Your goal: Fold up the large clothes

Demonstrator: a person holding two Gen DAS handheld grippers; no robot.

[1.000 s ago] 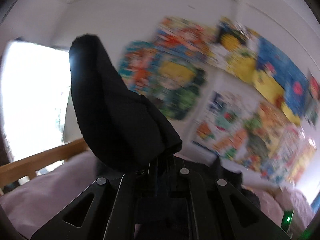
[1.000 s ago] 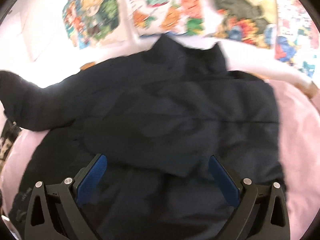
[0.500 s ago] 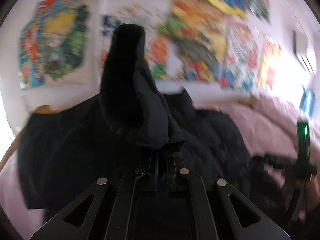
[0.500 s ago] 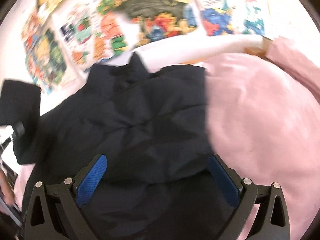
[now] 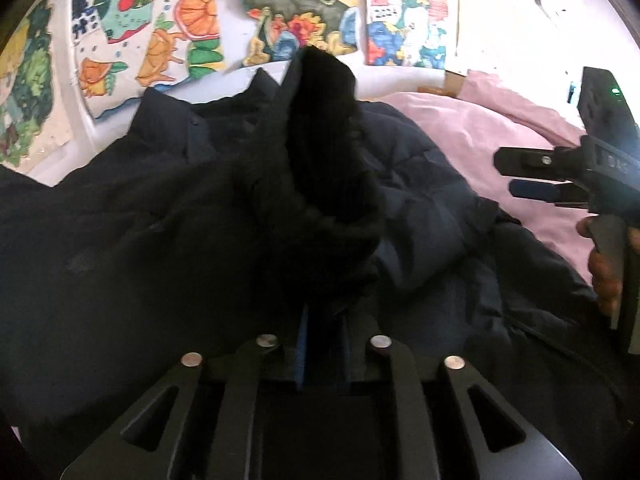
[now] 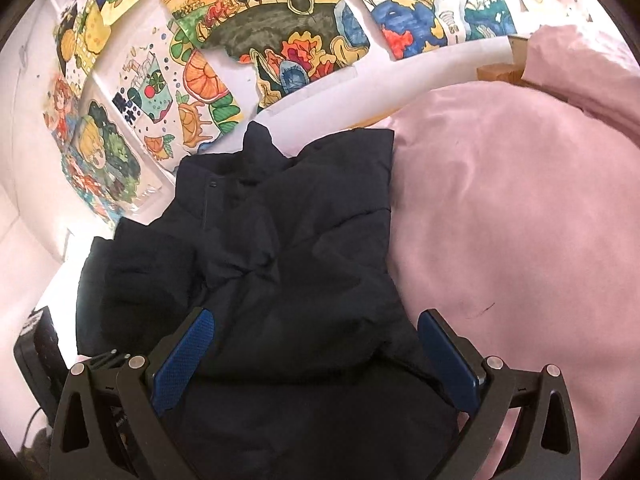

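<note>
One dark navy padded jacket [image 6: 288, 264], quilted and puffy, collar up, lies on the bed toward the wall edge; one pink bedsheet [image 6: 520, 208], soft and wrinkled, bare toward the right edge of the bed; several bright hand-painted paper posters [image 6: 264, 28] taped on the white wall behind, edges torn in places; two grippers, black frames with blue textured pads; left gripper [image 5: 324, 320] has a black sleeve cuff [image 5: 328, 152] standing up from between its narrow-set jaws, which are opening, cloth there in the gap, pad contact cannot be told; sleeve bunched and ribbed-looking, over the jacket body; right gripper [image 6: 316, 344] spread wide, nothing pinched, hovering over the jacket's lower part near the bed's front edge; in the left wrist view it shows at the right edge, a hand [image 5: 604, 276] on its handle
</note>
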